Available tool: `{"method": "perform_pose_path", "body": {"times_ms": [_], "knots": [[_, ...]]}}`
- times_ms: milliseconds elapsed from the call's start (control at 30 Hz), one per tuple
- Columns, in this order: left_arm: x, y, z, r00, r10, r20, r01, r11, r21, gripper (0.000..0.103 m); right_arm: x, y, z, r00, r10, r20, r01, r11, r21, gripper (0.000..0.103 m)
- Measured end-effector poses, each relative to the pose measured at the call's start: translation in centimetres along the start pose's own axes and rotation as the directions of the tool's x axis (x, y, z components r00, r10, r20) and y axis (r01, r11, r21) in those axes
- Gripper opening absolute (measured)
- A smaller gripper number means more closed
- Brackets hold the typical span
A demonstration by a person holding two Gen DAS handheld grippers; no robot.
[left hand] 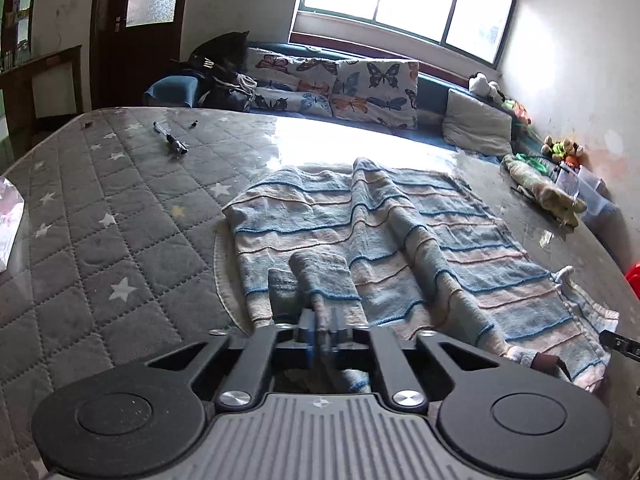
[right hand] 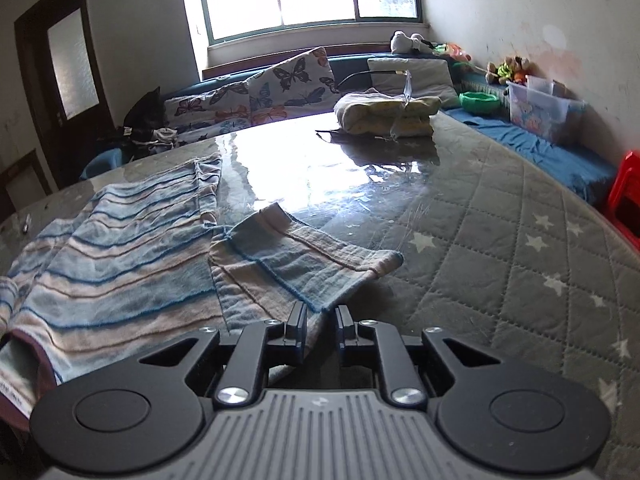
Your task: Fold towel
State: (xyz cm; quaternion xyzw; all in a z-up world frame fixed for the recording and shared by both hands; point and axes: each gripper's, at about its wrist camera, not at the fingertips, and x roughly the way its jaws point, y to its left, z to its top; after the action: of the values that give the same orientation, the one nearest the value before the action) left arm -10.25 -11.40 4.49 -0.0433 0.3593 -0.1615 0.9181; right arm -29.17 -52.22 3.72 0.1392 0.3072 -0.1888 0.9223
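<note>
A blue and beige striped towel (left hand: 400,240) lies spread and rumpled on a table with a grey quilted star cover (left hand: 100,240) under clear plastic. In the left wrist view my left gripper (left hand: 322,328) is shut on a bunched fold at the towel's near edge, and a ridge of cloth runs away from it. In the right wrist view the towel (right hand: 120,260) lies to the left, with one corner flap folded over towards me. My right gripper (right hand: 322,320) stands slightly open. That flap's tip lies in the gap between its fingers, and the pads do not press on it.
A pen (left hand: 170,142) lies at the table's far left. A folded yellowish cloth (right hand: 384,114) sits at the far right of the table. Butterfly cushions (left hand: 332,88) line a bench under the window. A plastic box (right hand: 544,112) and a red stool (right hand: 624,196) stand at the right.
</note>
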Motion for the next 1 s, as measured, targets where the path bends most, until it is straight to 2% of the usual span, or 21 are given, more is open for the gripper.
{"method": "perform_pose_path", "body": {"times_ms": [100,300,500,767,1000], "knots": [[-1.2,1.0,0.1,0.999,0.010,0.032,-0.009,0.999,-0.035,0.002,-0.3,0.0,0.1,1.000,-0.012,0.017,0.012,1.000,0.003,0.005],[-4.7,4.5,0.5,0.992,0.073,0.107,-0.062,0.993,-0.105,0.002,-2.3,0.2,-0.1,0.994,-0.071,0.078,0.073,0.997,-0.032,0.004],[-7.6,8.1,0.1,0.980,0.141,0.142,-0.118,0.980,-0.161,0.002,-4.3,-0.2,-1.1,0.993,-0.085,0.077,0.089,0.995,-0.052,0.004],[-9.2,10.6,-3.1,0.979,0.178,0.096,-0.158,0.970,-0.184,0.002,-6.3,-0.4,-3.8,0.996,-0.080,0.047,0.081,0.996,-0.021,0.004],[-9.6,12.8,-5.8,0.979,0.200,0.030,-0.187,0.955,-0.230,0.002,-7.8,-0.2,-5.1,0.997,-0.073,0.029,0.075,0.996,-0.043,0.004]]}}
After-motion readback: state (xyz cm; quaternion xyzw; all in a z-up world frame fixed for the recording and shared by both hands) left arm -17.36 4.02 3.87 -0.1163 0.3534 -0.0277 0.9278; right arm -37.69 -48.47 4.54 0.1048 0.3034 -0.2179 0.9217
